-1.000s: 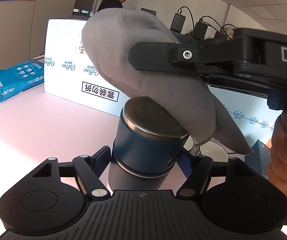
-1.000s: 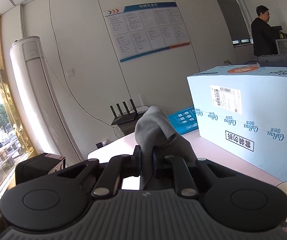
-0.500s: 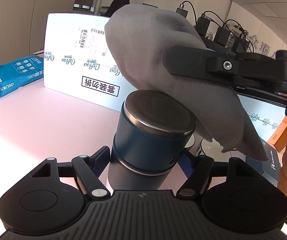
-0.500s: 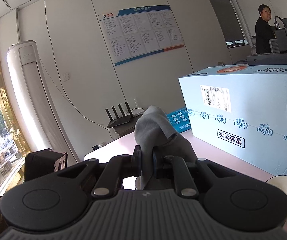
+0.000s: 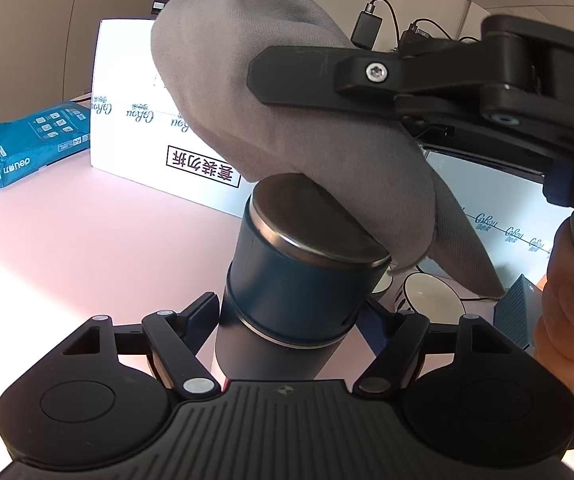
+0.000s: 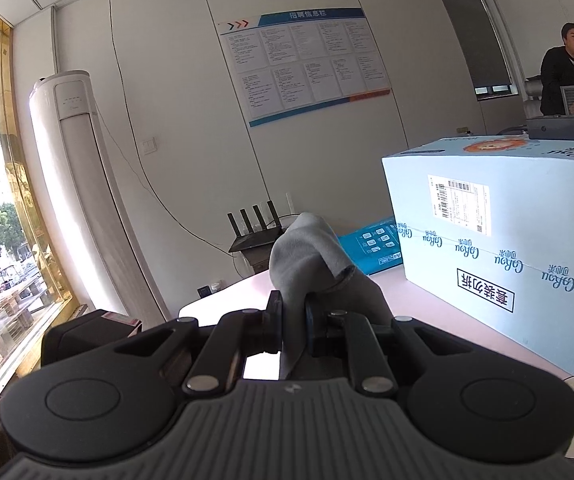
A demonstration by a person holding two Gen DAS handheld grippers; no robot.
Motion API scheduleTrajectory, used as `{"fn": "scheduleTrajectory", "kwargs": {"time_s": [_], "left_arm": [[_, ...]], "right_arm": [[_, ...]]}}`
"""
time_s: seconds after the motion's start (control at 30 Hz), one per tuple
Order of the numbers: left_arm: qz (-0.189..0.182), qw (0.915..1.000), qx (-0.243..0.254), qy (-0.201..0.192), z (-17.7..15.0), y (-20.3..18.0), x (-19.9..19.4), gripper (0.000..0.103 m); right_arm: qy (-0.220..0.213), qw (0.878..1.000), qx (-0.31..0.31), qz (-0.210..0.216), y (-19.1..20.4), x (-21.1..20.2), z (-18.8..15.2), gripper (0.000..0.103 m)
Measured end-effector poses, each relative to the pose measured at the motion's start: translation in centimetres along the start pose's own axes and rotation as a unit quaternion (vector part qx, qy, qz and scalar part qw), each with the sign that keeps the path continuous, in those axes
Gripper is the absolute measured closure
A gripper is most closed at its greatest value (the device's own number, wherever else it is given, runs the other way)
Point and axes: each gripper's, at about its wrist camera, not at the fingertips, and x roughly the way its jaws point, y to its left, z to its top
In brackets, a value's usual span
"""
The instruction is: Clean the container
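A dark blue cylindrical container (image 5: 295,280) with a steel lid (image 5: 307,220) stands upright between the fingers of my left gripper (image 5: 291,312), which is shut on its body. My right gripper (image 5: 271,80) reaches in from the right, shut on a grey cloth (image 5: 287,112). The bunched cloth lies on the right and far part of the lid. In the right wrist view the cloth (image 6: 303,248) sticks up out of the shut right gripper (image 6: 291,312). The container is hidden below the gripper there.
A pale pink table (image 5: 87,240) carries a large white carton (image 5: 127,92) behind the container, a blue pack (image 5: 27,140) at the left, a white bowl (image 5: 431,296) and a dark box (image 5: 515,312) at the right. A person (image 6: 563,72) stands far back.
The right gripper slid the cloth over the lid: further right half a second ago, now back left over more of the lid. The container stayed held in the left gripper.
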Motion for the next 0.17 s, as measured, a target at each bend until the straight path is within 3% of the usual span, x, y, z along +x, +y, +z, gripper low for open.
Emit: {"fn": "scheduleTrajectory", "kwargs": {"time_s": [0.17], "left_arm": [[-0.003, 0.9999, -0.011, 0.001, 0.00, 0.33, 0.20, 0.031]], "right_arm": [[-0.007, 1.000, 0.012, -0.020, -0.84, -1.10, -0.29, 0.088]]}}
